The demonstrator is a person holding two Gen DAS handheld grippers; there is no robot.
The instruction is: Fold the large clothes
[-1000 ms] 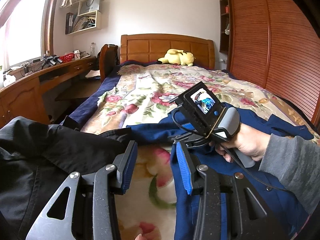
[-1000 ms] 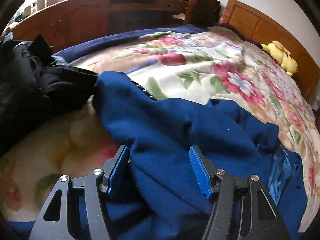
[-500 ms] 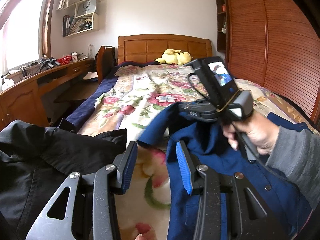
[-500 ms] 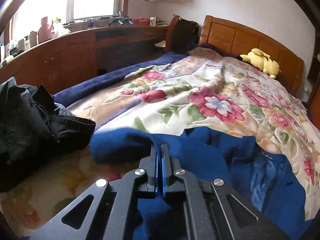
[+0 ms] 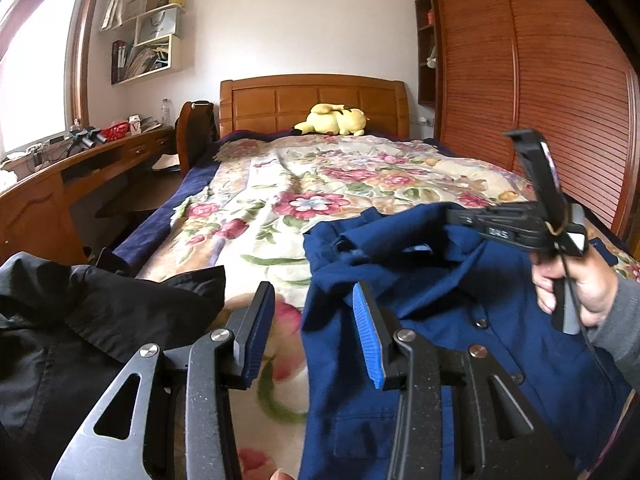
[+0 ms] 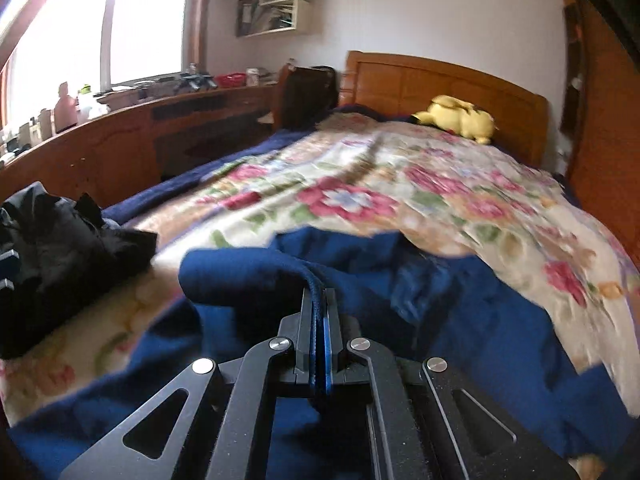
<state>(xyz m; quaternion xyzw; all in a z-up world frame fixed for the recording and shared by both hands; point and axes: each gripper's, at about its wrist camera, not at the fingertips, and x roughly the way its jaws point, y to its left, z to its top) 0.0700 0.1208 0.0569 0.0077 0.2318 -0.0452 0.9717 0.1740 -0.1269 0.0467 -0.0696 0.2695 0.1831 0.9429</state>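
A dark blue coat (image 5: 460, 320) with buttons lies crumpled on the near part of the bed. My right gripper (image 6: 319, 300) is shut on a folded edge of the blue coat (image 6: 248, 276) and holds it raised off the blanket. In the left wrist view a hand (image 5: 572, 284) carries that right gripper (image 5: 450, 222) at the right, with cloth hanging from its tip. My left gripper (image 5: 314, 328) stands open low over the coat's left edge, and its pads do not press on the cloth. A black jacket (image 5: 80, 320) lies heaped at the left.
The floral blanket (image 5: 320, 184) covers the bed up to the wooden headboard, where a yellow plush toy (image 5: 332, 120) lies. A wooden desk (image 5: 60, 192) and chair (image 5: 196, 128) run along the left. A slatted wardrobe (image 5: 540, 100) stands at the right.
My right gripper has shut on the blue coat's edge, then risen and swung to the right with the cloth trailing. The left gripper has stayed open and nearly still.
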